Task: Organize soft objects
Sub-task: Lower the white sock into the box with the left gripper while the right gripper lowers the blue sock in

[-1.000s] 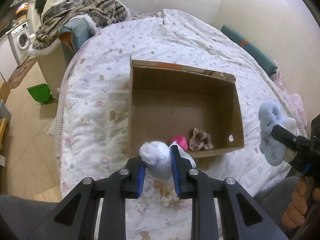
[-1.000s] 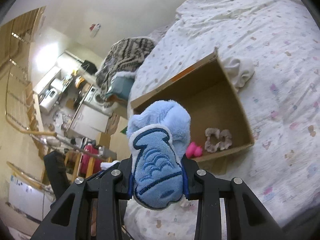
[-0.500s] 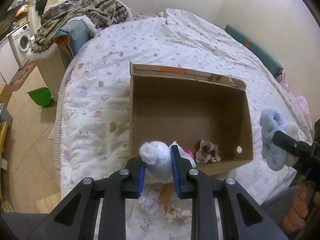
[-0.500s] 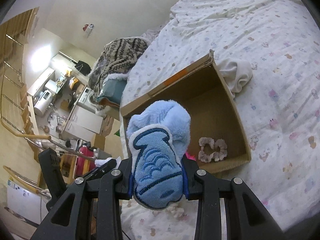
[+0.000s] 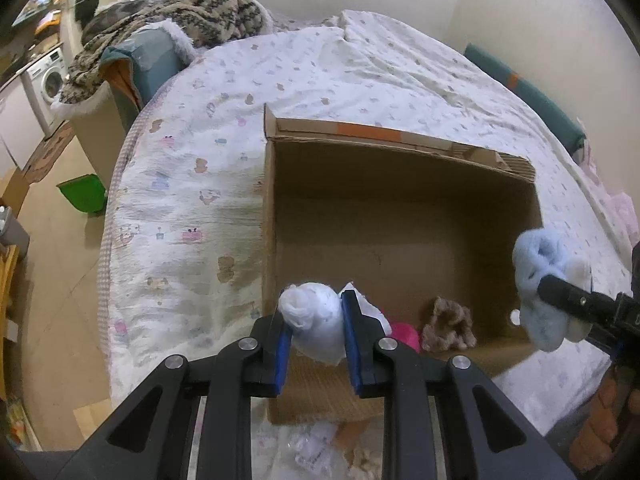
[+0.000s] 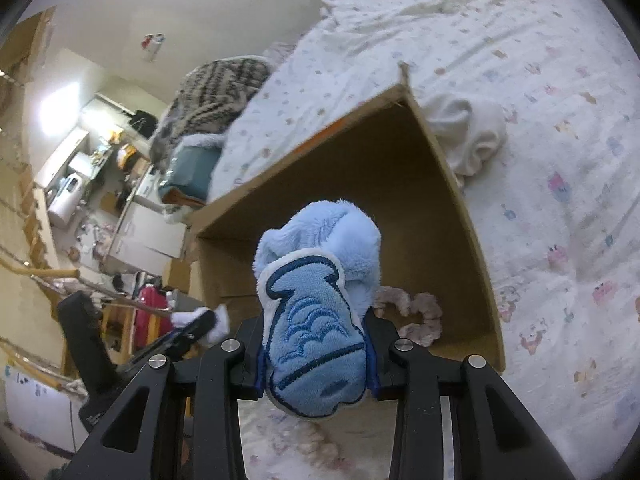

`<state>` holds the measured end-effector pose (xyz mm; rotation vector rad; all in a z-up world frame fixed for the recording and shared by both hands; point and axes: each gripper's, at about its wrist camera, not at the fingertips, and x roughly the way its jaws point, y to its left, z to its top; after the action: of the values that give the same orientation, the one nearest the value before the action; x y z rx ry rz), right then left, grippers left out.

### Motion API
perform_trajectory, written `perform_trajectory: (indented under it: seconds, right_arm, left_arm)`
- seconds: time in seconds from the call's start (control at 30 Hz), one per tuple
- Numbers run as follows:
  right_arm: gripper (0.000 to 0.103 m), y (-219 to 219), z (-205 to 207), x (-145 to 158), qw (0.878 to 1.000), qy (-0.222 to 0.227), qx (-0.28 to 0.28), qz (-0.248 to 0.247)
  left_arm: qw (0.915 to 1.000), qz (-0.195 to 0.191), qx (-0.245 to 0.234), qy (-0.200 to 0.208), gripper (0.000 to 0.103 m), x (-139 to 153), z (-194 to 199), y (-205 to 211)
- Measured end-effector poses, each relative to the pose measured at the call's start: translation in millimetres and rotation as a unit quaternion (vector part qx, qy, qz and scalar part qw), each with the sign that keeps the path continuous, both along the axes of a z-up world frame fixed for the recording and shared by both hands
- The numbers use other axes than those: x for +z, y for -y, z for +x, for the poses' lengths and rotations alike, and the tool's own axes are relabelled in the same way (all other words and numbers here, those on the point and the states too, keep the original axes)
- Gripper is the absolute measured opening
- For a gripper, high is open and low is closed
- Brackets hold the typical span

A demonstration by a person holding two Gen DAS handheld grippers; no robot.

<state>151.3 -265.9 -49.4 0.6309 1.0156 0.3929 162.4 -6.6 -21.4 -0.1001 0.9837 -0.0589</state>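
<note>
An open cardboard box (image 5: 400, 216) lies on the bed; it also shows in the right wrist view (image 6: 452, 184). Inside near its front wall lie a beige scrunchie (image 5: 450, 326) (image 6: 420, 316) and a pink soft thing (image 5: 404, 334). My left gripper (image 5: 316, 324) is shut on a white soft bundle (image 5: 314, 326), held over the box's front edge. My right gripper (image 6: 316, 336) is shut on a light blue plush toy (image 6: 320, 308), held above the box's front right corner; the toy also shows in the left wrist view (image 5: 540, 276).
The bed (image 5: 200, 200) has a patterned white sheet. A cream cloth (image 6: 468, 136) lies beside the box's right wall. A striped blanket (image 5: 180, 4) sits on a chair at the back left. A green bin (image 5: 82, 198) stands on the floor. Small scraps (image 5: 320, 452) lie before the box.
Both grippers have moved forward toward the box, each still holding its soft object. The box looks larger and closer in both views.
</note>
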Motion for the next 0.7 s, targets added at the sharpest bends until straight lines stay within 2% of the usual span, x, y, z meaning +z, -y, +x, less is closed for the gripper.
perform_trajectory:
  seconds: [0.1, 0.23, 0.37, 0.7]
  right_arm:
    - [0.038, -2, 4, -10, 1.000, -0.007, -0.002, -0.016]
    - [0.038, -8, 9, -19, 1.000, -0.011, 0.003, -0.027]
    - [0.039, -17, 11, -23, 0.998, -0.009, 0.009, -0.056]
    - [0.041, -36, 17, -31, 0.991, -0.009, 0.031, -0.126]
  left_arm:
    - [0.9999, 0.010, -0.001, 0.002, 0.021, -7, 2, 1]
    - [1.0000, -0.003, 0.003, -0.004, 0.021, -13, 6, 0]
    - [1.0000, 0.004, 0.004, 0.001, 0.022, -14, 5, 1]
    - [0.9992, 0.023, -0.033, 0.008, 0.022, -21, 2, 17]
